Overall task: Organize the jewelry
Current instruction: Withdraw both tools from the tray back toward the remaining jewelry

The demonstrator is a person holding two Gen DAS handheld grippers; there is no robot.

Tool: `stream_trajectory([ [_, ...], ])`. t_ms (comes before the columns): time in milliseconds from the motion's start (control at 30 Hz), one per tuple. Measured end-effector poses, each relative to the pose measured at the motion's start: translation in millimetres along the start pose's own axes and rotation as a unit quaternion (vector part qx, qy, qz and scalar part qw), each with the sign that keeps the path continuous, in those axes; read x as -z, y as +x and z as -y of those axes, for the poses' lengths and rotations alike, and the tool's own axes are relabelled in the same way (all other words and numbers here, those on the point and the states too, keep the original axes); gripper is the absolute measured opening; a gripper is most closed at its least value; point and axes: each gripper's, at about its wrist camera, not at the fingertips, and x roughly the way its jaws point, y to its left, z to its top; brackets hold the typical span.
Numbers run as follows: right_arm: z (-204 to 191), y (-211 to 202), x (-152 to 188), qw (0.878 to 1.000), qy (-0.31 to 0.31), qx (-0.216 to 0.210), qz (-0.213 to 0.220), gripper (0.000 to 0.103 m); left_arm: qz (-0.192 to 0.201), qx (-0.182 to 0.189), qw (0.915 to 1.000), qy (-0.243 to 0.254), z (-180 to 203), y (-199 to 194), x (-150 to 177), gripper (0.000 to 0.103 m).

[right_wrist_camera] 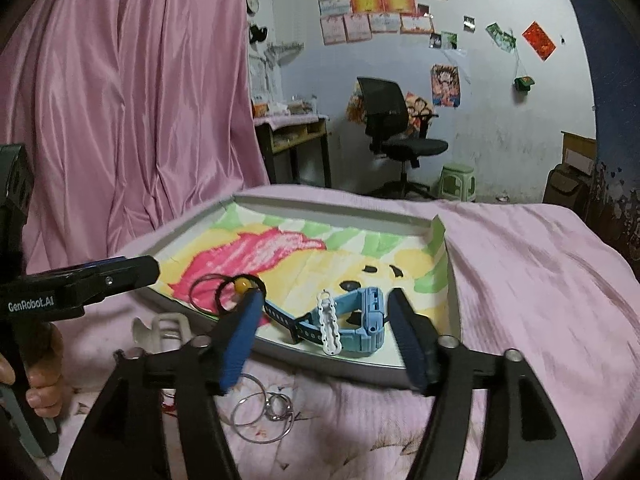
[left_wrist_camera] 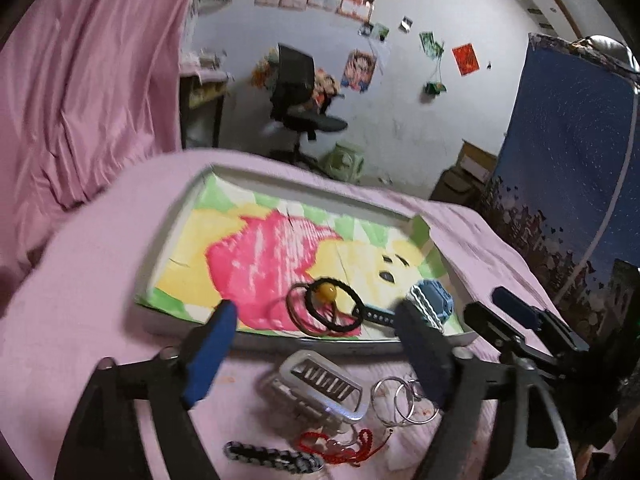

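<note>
A white tray (left_wrist_camera: 176,248) lined with a cartoon picture lies on the pink bedcover. In it are black hair ties with a yellow bead (left_wrist_camera: 320,292) and a blue watch (right_wrist_camera: 360,320) with a white chain-like piece (right_wrist_camera: 330,328) across its strap. My left gripper (left_wrist_camera: 316,306) is open over the tray's near edge, just in front of the hair ties. Over the watch my right gripper (right_wrist_camera: 325,300) is open and holds nothing. On the cover in front of the tray lie a clear hair clip (left_wrist_camera: 320,384), metal rings (left_wrist_camera: 404,400), a red cord (left_wrist_camera: 340,444) and a braided black-and-white band (left_wrist_camera: 272,458).
A pink curtain (right_wrist_camera: 120,100) hangs on the left. Beyond the bed stand a black office chair (right_wrist_camera: 392,128), a green stool (right_wrist_camera: 458,182) and a desk (right_wrist_camera: 296,132). A dark blue cloth (left_wrist_camera: 568,152) hangs on the right. A hand (right_wrist_camera: 40,384) grips the left tool's handle.
</note>
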Motion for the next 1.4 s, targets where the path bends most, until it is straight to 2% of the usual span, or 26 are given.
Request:
stream_trajectory([
  [67,0.4,-9.6,-0.2,1.000,0.008,-0.003,0.013,0.075,0.026,-0.015,0.9995,0.006,0.1,-13.0,2.9,0.095],
  [167,0.2,-24.1,1.3,0.999,0.016,-0.013,0.031,0.084,0.054,-0.028,0.9980,0.017,1.4,-30.0,8.2,0.101],
  [267,-1.3,-38.2,5.1,0.999,0.019,-0.018,0.047,0.090,0.077,-0.036,0.9960,0.029,2.4,-47.0,14.7,0.102],
  [400,-4.8,-54.6,11.8,0.998,0.020,-0.021,0.063,0.092,0.100,-0.038,0.9936,0.037,3.1,-65.7,22.8,0.102],
  [600,-11.3,-67.2,18.6,0.998,0.002,-0.014,0.064,0.095,0.103,-0.041,0.9931,0.039,0.5,-80.5,33.9,0.103],
  [800,-12.4,-67.0,22.6,0.999,-0.015,-0.014,0.043,0.095,0.078,-0.042,0.9952,0.042,-8.6,-84.2,44.1,0.103],
  [967,-12.3,-62.6,24.9,0.999,-0.020,-0.031,0.019,0.096,0.037,-0.042,0.9973,0.047,-17.8,-79.7,51.5,0.103],
  [1000,-12.5,-60.9,25.7,0.999,-0.022,-0.032,0.014,0.102,0.028,-0.042,0.9976,0.047,-19.7,-77.6,52.9,0.103],
  [1167,-16.9,-51.9,31.4,0.999,-0.033,-0.042,-0.011,0.102,-0.011,-0.041,0.9981,0.043,-27.1,-69.0,60.5,0.103],
  [1400,-16.9,-37.0,37.2,0.998,-0.031,-0.029,-0.050,0.102,-0.058,-0.041,0.9966,0.041,-33.7,-54.9,61.9,0.103],
])
